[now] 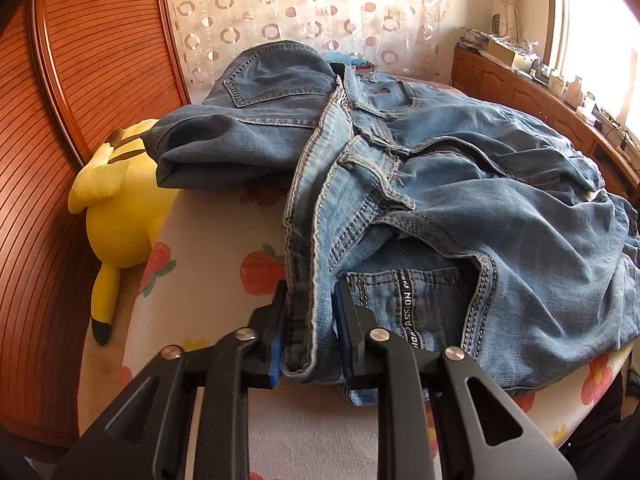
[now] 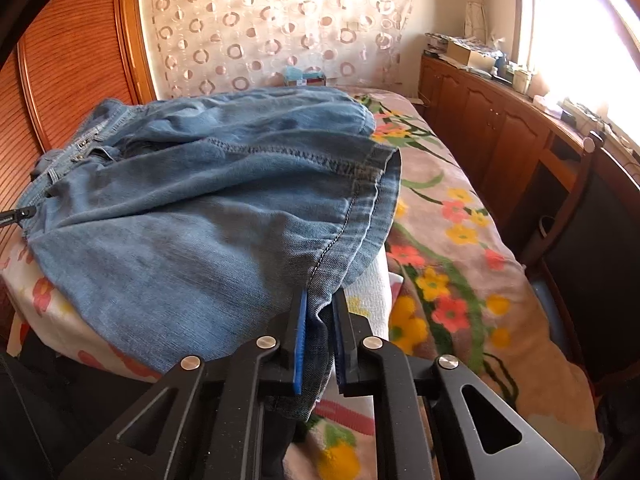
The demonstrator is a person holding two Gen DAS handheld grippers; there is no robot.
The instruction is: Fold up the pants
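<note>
Blue denim pants (image 1: pixel 460 184) lie bunched on the bed, waistband and fly toward the left wrist view, one leg folded back at the far left. My left gripper (image 1: pixel 310 312) is shut on the waistband edge near the front of the bed. In the right wrist view the pants (image 2: pixel 192 216) spread over the bed with the leg hem at the right. My right gripper (image 2: pixel 320 320) is shut on the hem end of a leg. The tip of the left gripper (image 2: pixel 16 214) shows at the far left of that view.
A yellow plush toy (image 1: pixel 120 208) lies between the bed and the wooden headboard (image 1: pixel 96 60). The flowered bedcover (image 2: pixel 452 248) extends right of the pants. Wooden cabinets (image 2: pixel 500 128) with clutter run under the window. A dark chair (image 2: pixel 592 264) stands beside the bed.
</note>
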